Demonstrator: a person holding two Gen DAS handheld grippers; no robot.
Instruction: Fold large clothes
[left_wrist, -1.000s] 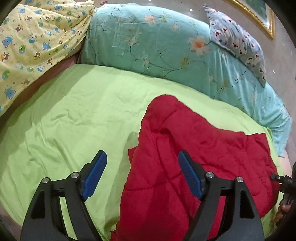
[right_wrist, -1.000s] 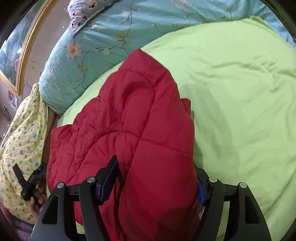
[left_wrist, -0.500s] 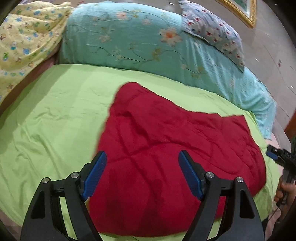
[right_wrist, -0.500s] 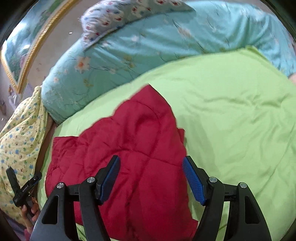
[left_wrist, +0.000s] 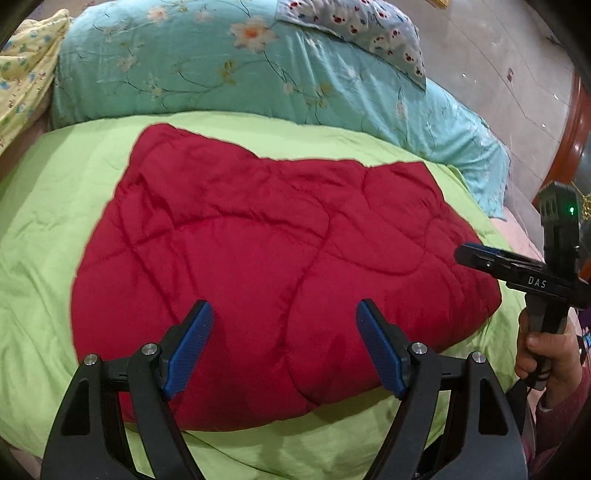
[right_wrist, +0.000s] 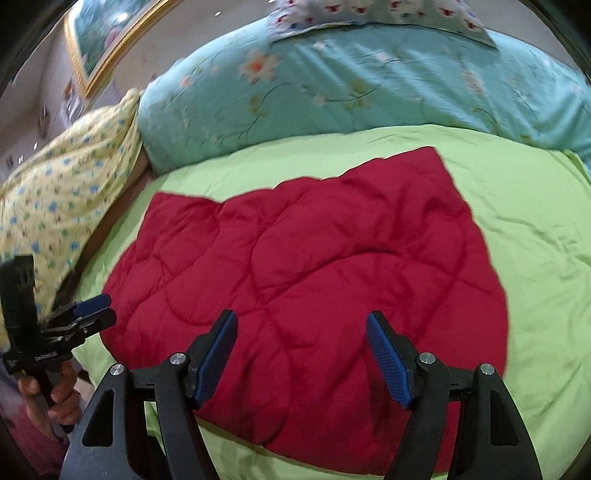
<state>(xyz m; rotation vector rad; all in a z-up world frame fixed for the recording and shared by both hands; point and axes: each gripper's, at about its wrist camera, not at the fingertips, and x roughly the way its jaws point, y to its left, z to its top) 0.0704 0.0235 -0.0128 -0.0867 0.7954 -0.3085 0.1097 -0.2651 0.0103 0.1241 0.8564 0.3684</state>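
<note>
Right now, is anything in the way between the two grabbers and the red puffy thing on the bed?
No, nothing visible blocks them. The red quilted garment lies flat on the green sheet, with nothing on top of it. The left gripper and right gripper both hang open just above its near edge, with only air between.

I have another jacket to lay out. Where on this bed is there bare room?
Bare green sheet lies right of the red quilted garment, and a wide patch on its other side. The floral teal duvet crowds the far side.
</note>
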